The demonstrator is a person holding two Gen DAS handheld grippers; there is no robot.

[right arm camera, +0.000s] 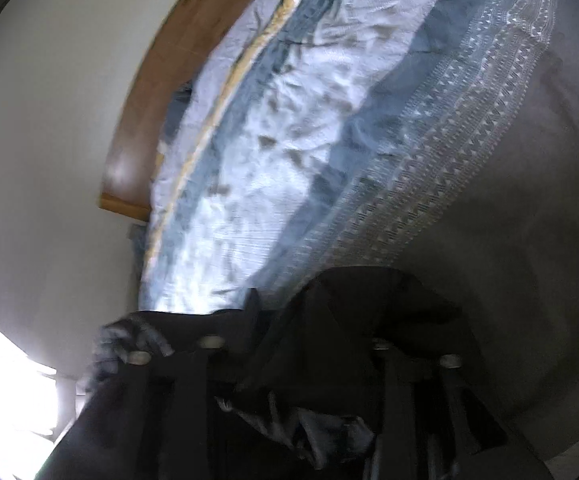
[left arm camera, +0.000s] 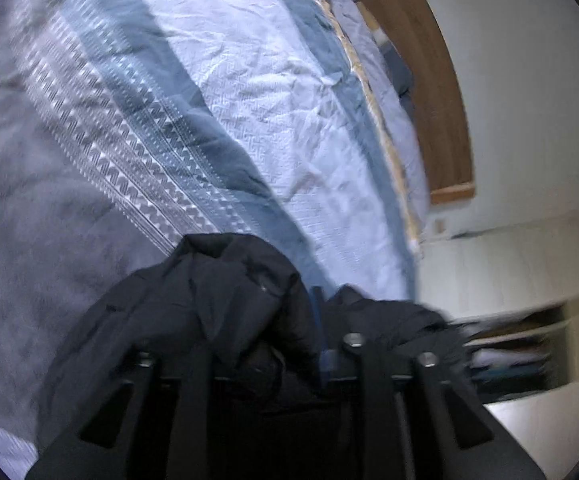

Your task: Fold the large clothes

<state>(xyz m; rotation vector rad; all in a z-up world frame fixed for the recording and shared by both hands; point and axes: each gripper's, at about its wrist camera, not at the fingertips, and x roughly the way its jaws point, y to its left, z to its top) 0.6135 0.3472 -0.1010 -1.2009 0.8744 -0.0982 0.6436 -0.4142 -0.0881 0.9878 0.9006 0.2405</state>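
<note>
Dark garment held up over a bed by both grippers.

A bed covered by a blue-and-white quilt with a patterned band fills both views, its wooden headboard at the far end against the wall. The black garment hangs bunched in front of both cameras, above the bed's near edge. The left gripper pinches its cloth; the right gripper likewise clamps a fold of it.

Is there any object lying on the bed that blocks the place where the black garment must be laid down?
Nothing visible does. The black garment is bunched at both grippers, and the bedspread beyond it shows only wrinkles, with nothing lying on it.
</note>
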